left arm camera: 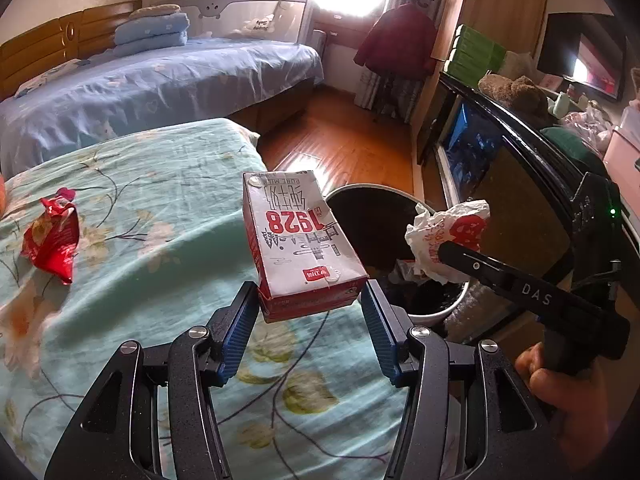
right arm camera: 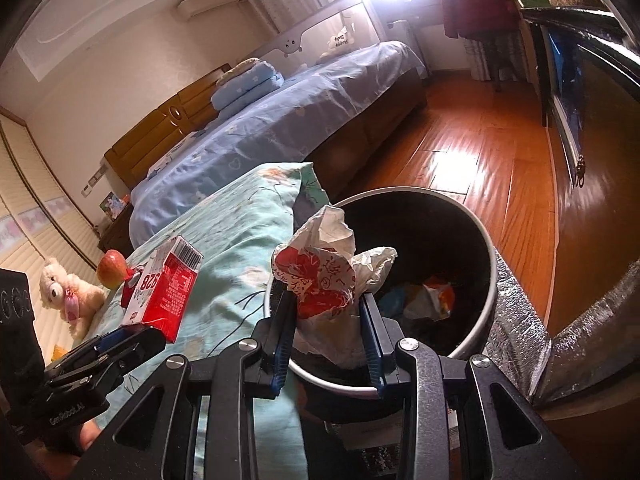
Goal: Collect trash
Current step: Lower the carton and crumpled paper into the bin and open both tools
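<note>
Milk carton [left arm camera: 296, 240]: printed paperboard, smooth, slight sheen. Crumpled wrapper [right arm camera: 320, 276]: thin creased paper. Snack packet [left arm camera: 52, 240]: glossy red foil. Trash bin [right arm camera: 494, 264]: smooth metal rim, dark inside. Bedspread [left arm camera: 140, 208]: matt floral cloth. Floor [right arm camera: 472, 152]: glossy wood. Tongs' pads [left arm camera: 240, 320]: ribbed blue.

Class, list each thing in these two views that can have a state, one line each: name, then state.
left gripper: shut on milk carton
milk carton: held above the bed
right gripper: shut on crumpled wrapper
crumpled wrapper: held over the bin
trash bin: open, some trash inside
red snack bag: lying on bed, uncollected
</note>
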A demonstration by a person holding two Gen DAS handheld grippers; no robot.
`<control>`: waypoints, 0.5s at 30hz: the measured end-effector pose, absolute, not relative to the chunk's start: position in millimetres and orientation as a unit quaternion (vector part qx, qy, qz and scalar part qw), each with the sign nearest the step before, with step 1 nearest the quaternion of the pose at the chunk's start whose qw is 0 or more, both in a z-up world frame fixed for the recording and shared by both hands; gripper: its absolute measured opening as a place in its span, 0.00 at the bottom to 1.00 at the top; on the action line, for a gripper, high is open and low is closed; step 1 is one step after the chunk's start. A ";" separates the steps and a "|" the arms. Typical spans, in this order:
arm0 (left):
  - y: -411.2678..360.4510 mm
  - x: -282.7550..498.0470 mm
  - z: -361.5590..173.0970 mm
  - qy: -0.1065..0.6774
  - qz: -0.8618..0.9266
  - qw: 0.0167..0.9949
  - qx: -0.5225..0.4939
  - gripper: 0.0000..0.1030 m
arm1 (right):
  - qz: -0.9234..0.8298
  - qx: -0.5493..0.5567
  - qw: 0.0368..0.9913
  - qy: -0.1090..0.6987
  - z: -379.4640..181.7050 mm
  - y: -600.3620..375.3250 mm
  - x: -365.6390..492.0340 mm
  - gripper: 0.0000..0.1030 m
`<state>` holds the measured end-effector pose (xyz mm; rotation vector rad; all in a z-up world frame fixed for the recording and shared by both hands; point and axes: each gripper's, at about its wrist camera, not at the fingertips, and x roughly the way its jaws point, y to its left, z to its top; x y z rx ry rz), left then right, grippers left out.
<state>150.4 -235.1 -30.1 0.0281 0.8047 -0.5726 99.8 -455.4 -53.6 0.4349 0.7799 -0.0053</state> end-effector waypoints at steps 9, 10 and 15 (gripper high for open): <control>-251.9 154.9 -29.4 0.384 -0.292 0.876 0.016 0.51 | -0.014 0.209 0.900 0.382 -57.1 -465.3 102.6 0.31; -253.8 155.8 -29.8 0.385 -0.294 0.875 0.017 0.51 | -0.015 0.209 0.900 0.383 -57.5 -466.1 103.0 0.31; -264.1 161.1 -34.0 0.391 -0.301 0.870 0.021 0.51 | -0.019 0.209 0.898 0.386 -60.0 -472.4 106.3 0.31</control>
